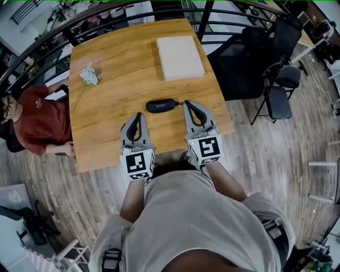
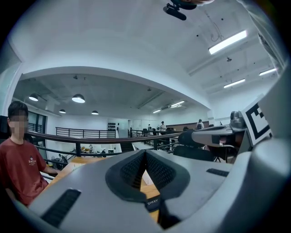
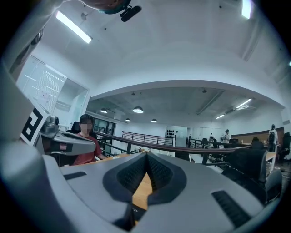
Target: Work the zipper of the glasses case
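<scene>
A black oblong glasses case lies flat on the wooden table, its zipper pull pointing right. My left gripper hovers just near-left of the case, jaws shut and empty. My right gripper sits close beside the case's right end, also shut with nothing in it. In the left gripper view the closed left gripper points level across the room, and a sliver of the case peeks below the jaws. The right gripper in its own view is closed too, with table wood behind it.
A flat pale box lies at the table's far side and a crumpled wrapper at the far left. A person in a red shirt sits at the left edge. Black chairs stand to the right, and a dark railing curves behind.
</scene>
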Tool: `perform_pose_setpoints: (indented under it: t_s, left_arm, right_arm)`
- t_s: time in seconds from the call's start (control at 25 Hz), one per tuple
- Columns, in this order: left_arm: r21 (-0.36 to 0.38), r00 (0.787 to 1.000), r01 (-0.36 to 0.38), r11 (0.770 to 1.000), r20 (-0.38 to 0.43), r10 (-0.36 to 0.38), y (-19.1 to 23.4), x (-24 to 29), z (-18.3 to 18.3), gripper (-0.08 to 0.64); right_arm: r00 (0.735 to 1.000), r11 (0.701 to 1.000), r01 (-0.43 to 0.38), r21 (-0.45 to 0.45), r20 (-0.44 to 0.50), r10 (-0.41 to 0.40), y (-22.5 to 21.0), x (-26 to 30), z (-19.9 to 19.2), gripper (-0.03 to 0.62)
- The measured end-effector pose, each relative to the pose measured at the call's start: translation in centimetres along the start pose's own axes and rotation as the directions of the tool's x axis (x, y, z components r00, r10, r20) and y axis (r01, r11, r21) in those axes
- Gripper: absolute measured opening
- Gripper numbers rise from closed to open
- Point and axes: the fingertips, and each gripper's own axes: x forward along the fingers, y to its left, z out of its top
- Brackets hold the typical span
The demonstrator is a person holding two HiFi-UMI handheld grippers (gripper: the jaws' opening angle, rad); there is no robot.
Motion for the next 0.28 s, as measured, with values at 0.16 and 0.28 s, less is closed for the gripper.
perform_pose_setpoints:
  t_s: [0.16,0.28]
  left_arm:
    - [0.011,1.000,0.005,1.000,0.011,-0.005,0.39,0.34,0.39,0.023]
    - [0.020,1.000,0.001,1.000,0.022,-0.001,0.98,0.64,0.71,0.023]
  right_arm:
    - [1.000,1.000,0.012,-0.008,0.009,-0.012,-0.32,0.24,0.38,0.025]
    - [1.000,1.000,0.022,-0.009,0.012,-0.022,-0.60,0.58,0.51,0.025]
